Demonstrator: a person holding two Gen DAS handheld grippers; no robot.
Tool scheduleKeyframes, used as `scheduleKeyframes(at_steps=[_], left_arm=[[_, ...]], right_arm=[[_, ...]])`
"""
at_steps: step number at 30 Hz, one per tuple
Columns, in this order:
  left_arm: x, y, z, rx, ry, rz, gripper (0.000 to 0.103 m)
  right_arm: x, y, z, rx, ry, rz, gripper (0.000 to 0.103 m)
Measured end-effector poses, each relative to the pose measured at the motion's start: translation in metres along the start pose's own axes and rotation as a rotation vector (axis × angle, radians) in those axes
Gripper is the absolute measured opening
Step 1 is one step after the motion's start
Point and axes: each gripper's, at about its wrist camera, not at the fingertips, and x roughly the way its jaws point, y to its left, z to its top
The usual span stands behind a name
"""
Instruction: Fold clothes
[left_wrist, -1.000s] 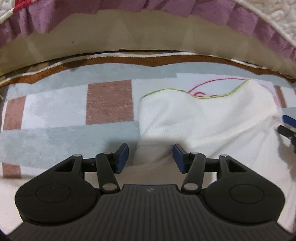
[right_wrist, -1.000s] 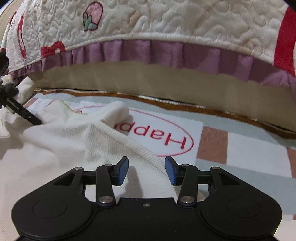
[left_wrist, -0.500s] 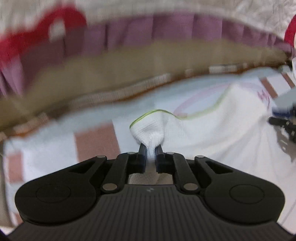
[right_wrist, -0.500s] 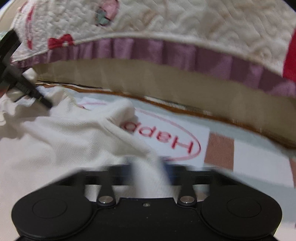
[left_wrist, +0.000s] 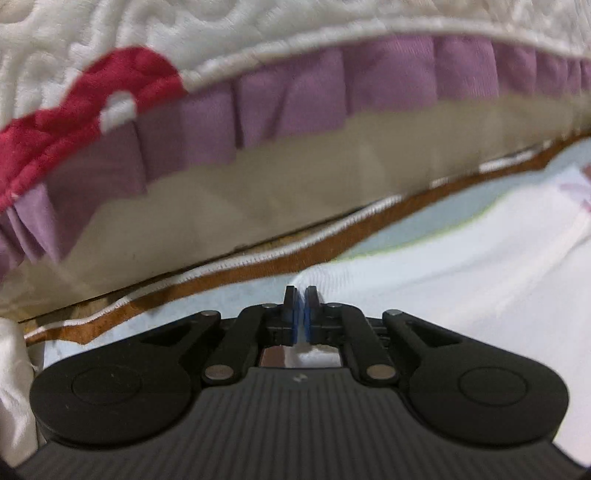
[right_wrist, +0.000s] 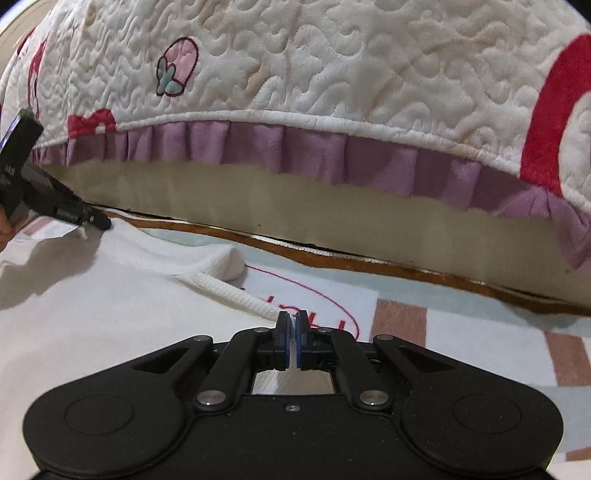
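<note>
A white waffle-knit garment (left_wrist: 461, 273) lies spread on a patchwork floor mat (left_wrist: 236, 295). My left gripper (left_wrist: 300, 295) is shut on a pinch of its edge, and cloth shows between the blue pads. In the right wrist view the garment (right_wrist: 110, 302) fills the left side, with its ribbed hem running to my right gripper (right_wrist: 291, 321), which is shut on that hem. The left gripper (right_wrist: 98, 222) shows there at far left, its tip holding the garment's far corner near the bed.
A bed with a cream quilt (right_wrist: 314, 74) and a purple ruffle (right_wrist: 295, 147) overhangs close ahead, its beige base (left_wrist: 295, 184) meeting the mat's brown border (left_wrist: 314, 254). The mat carries a red printed circle (right_wrist: 332, 295) and brown squares (right_wrist: 399, 317).
Both grippers went from open to shut on the garment's edge. Both then moved forward toward the bed, drawing the cloth with them.
</note>
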Motion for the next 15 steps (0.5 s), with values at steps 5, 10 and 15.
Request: scheduleKeyframes(at_steps=[5,10,15], left_arm=[[-0.003,0.003,0.009,0.004,0.048,0.045,0.01],[-0.021,0.007,0.019,-0.074,0.173,-0.037,0.021],[-0.044,0.006,0.025,-0.119,0.244,-0.091,0.035]], right_arm=[[0.001,-0.015,-0.001,0.07,0.047,-0.045,0.0],[0.002,-0.034,0.0,0.229,0.086,0.027,0.01],[-0.006,-0.034,0.003,0.28,0.101,0.083,0.05]])
